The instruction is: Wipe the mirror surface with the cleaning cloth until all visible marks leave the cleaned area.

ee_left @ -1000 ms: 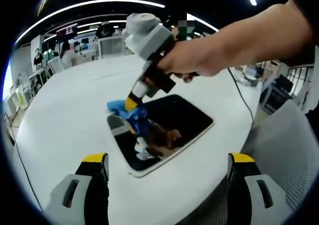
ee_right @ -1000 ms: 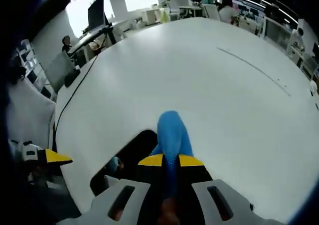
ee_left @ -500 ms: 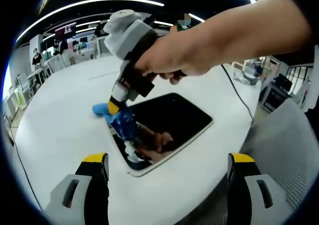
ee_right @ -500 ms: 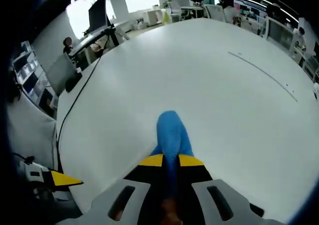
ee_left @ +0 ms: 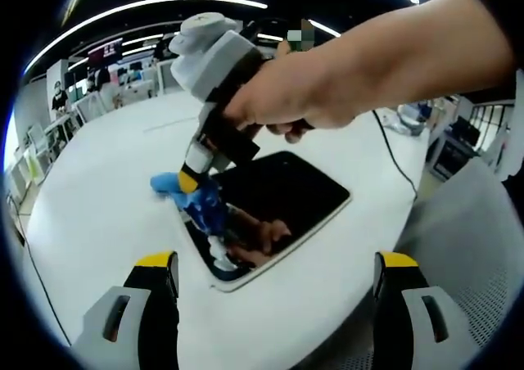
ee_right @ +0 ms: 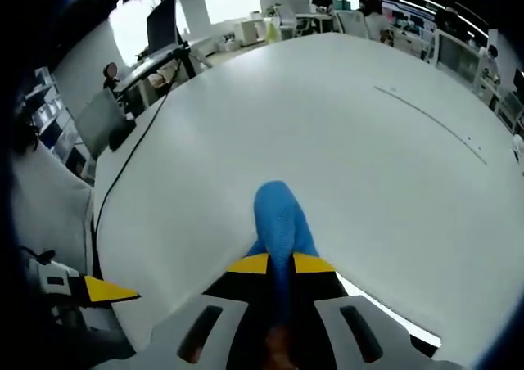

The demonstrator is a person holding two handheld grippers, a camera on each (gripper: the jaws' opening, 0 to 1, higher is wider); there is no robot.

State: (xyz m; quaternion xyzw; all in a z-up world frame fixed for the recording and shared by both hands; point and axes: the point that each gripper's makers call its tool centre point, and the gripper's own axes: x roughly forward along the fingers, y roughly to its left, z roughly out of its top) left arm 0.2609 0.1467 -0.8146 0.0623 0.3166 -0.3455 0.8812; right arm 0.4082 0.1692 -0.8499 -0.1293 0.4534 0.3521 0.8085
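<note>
**Cloth worked to the mirror's left edge**

Since a second ago my right gripper point(ee_left: 195, 173) has carried the cleaning cloth point(ee_left: 199, 202) from mid-glass across to the mirror's left edge, and over the last half second it has hardly shifted.

From the left gripper view: one mirror point(ee_left: 282, 194) lies flat on the white table point(ee_left: 90, 198), near the table's front edge. One blue cloth trails from the right gripper's tip onto the glass at the left rim, part of it lapping onto the table. A hand point(ee_left: 286, 100) grips the right gripper's body. My left gripper point(ee_left: 274, 304) hangs short of the mirror with its jaws spread wide, holding nothing.

From the right gripper view: my right jaws are pinched tight on the cloth point(ee_right: 278, 223), which sticks out ahead over the table.

To wipe well, I judge I should keep the cloth pressed flat and make overlapping strokes back across the glass, staying inside the frame. Whether marks remain I cannot tell.
</note>
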